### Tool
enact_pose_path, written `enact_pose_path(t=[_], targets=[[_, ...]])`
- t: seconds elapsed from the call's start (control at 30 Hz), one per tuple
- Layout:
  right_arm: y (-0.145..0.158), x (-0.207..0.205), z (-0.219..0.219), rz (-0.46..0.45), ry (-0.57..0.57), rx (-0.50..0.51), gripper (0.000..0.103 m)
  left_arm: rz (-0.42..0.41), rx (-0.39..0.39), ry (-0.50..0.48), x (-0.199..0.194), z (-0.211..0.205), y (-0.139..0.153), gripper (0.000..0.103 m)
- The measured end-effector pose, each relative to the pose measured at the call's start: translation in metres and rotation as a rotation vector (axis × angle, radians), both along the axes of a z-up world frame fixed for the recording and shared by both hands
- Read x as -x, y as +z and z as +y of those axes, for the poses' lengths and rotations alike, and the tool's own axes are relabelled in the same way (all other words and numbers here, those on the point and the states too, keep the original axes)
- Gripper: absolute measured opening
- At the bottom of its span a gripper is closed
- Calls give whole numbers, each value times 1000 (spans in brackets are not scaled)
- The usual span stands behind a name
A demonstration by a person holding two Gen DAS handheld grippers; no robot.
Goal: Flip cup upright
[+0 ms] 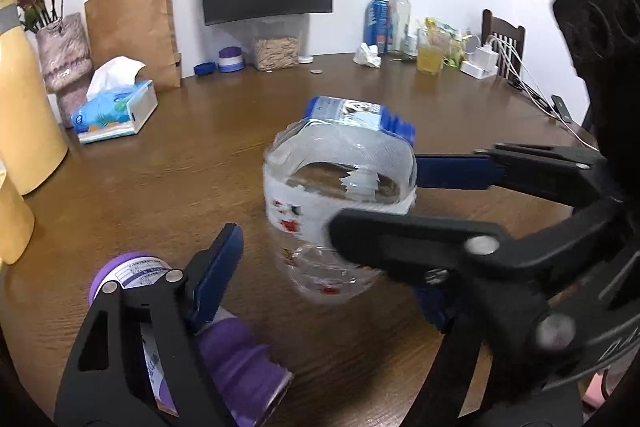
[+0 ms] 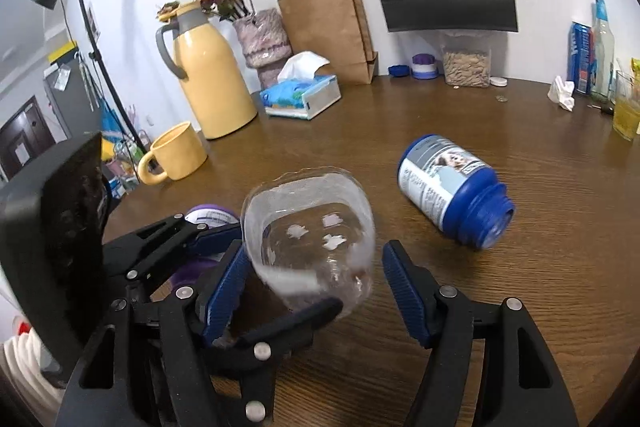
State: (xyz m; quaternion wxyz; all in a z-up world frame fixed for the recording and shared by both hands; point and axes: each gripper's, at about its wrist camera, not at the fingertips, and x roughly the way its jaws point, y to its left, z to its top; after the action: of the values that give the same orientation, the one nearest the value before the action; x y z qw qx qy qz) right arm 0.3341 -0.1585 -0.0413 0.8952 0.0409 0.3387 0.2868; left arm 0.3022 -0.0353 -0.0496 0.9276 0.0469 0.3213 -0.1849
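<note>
A clear plastic cup with small printed pictures is tilted above the wooden table, its mouth turned up and away from me; it also shows in the right wrist view. My left gripper holds its sides: the left fingers cross in from the left in the right wrist view and press the cup. My right gripper is open, its blue pads either side of the cup and apart from it; it also shows in the left wrist view.
A blue bottle lies on its side right of the cup. A purple bottle lies under my left gripper. A yellow mug, yellow jug, tissue box, paper bag and jars stand along the table's back.
</note>
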Motion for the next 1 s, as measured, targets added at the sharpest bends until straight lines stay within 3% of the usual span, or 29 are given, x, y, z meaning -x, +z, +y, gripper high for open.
enact_pose_path(t=[0.1,0.17,0.3,0.7,0.93,1.0], targets=[[-1,-2,-4,8,-19,-9,73,4,12,5,-4,1,1,72],[-2,-1,-5,11,-23,-12,73,3,7,8,-5,-1,1,63],[-1,1,-5,7,-24,-14,73,6,2,19,-6,-2,1,63],[18,26,-23,-26,-56,-22,73,-27,3,57,16,14,14,69],[34,58,-42,-52,-101,5,73,-75,19,115,57,31,38,70],[39,69,-47,-62,-111,16,73,-101,15,137,76,35,47,75]])
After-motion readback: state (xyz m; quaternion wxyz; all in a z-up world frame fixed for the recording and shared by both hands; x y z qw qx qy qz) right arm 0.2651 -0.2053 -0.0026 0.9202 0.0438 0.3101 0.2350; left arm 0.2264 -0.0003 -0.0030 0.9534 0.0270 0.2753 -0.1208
